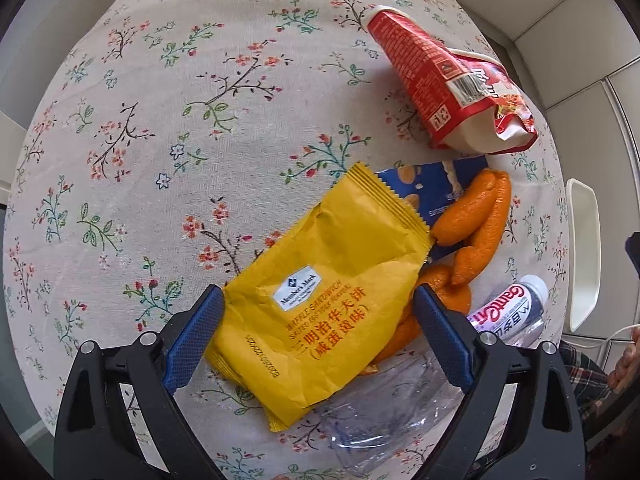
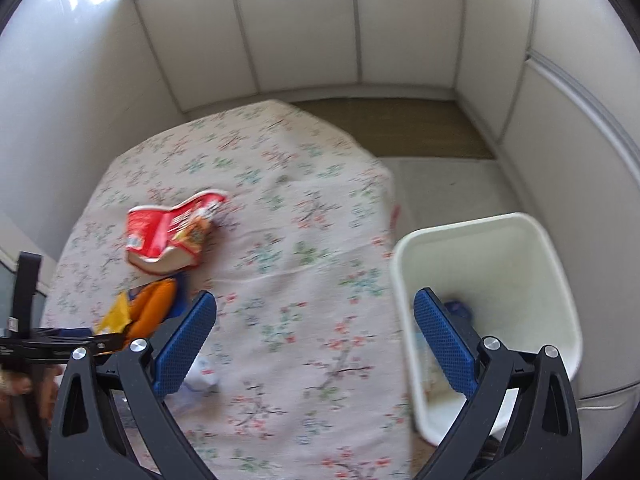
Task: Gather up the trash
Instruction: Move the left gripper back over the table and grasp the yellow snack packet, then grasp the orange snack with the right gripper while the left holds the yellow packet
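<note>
On the left half of the floral-print cloth-covered counter (image 1: 168, 128) the surface lay bare, giving wide open room out to its curved far edge. Toward the middle, the left hand-held gripper (image 1: 318, 308) hovered with its blue textured fingers (image 1: 192, 340) spread wide on either side of a crumpled yellow paper snack packet (image 1: 332, 292), the left finger close to the packet's edge, neither finger pressing it. Under the packet's near end lay a clear crushed plastic bottle (image 1: 384, 412), its white cap and pink-lettered label (image 1: 516, 308) showing to the right. Just beyond the packet's serrated top edge sat a torn blue foil wrapper (image 1: 424, 188), with curled orange peel pieces (image 1: 472, 220) lying on it and touching the packet. Farther back, near the counter's right edge, a squashed red and white paper noodle cup (image 1: 448, 80) lay on its side, apart from the rest.

In the right wrist view, which was blurred, the same cup (image 2: 172, 236) and peel (image 2: 154, 308) sat at the left, and a broad clear stretch of cloth ran to the counter's right edge. The right hand-held gripper (image 2: 316, 320) hung with fingers spread and nothing between them, straddling that edge. Right of the edge, just beside the counter, stood a white rectangular plastic bin (image 2: 556, 276) with a little blue scrap at its bottom.
</note>
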A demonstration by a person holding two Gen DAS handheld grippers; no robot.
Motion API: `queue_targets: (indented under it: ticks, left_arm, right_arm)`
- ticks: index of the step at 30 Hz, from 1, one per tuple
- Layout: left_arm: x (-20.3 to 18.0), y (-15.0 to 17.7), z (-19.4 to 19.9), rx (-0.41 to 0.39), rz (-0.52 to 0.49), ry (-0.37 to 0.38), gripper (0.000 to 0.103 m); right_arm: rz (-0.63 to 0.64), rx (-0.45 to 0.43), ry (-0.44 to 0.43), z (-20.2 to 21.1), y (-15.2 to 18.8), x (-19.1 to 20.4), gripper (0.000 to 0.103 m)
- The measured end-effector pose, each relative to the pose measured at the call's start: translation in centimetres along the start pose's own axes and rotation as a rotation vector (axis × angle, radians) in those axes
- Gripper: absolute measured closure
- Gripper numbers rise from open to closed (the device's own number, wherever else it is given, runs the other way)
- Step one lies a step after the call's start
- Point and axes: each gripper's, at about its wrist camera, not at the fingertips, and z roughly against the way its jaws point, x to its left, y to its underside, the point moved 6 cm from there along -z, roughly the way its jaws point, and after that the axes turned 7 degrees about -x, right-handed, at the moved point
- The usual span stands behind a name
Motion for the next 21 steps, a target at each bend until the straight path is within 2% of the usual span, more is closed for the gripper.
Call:
queue_targets:
  ticks: [2,6,11,13,17,21]
  left_arm:
    - [0.2,0.3,0.2,-0.007,-0.022,0.004,0.017]
    - [1.2,1.0,0.9,-0.025,-0.058,-0.002,0.038]
    - [3.0,1.4,2.0,-0.075,-0.001,0.027,0.059]
    - [4.2,0.9,2.5,-0.103,0.021,0.030,0.079]
    - [5.6,0.4,3.0,-0.149,0.062,0.017,0.087]
    - [5.7,0.3,3.4,-0.182,0.049,0.027,0.096]
  right_arm:
    - [-0.020,0.052,-0.046,-1.2,0.6,1.2,0.007]
    - [-0.047,0.112,-0.111,-2.8,1.2,3.1,0.007]
    - [-0.046,0.145,-0.128,-3.8,1.8,4.2,0.007]
    - [-0.046,0.157,-0.130,-4.0,2.0,4.4,0.007]
    - [-0.048,0.168,-0.142,-4.3,2.1,4.7,0.007]
    - [-0.066,0.202,-0.196,-4.7,2.4,5.7,0.007]
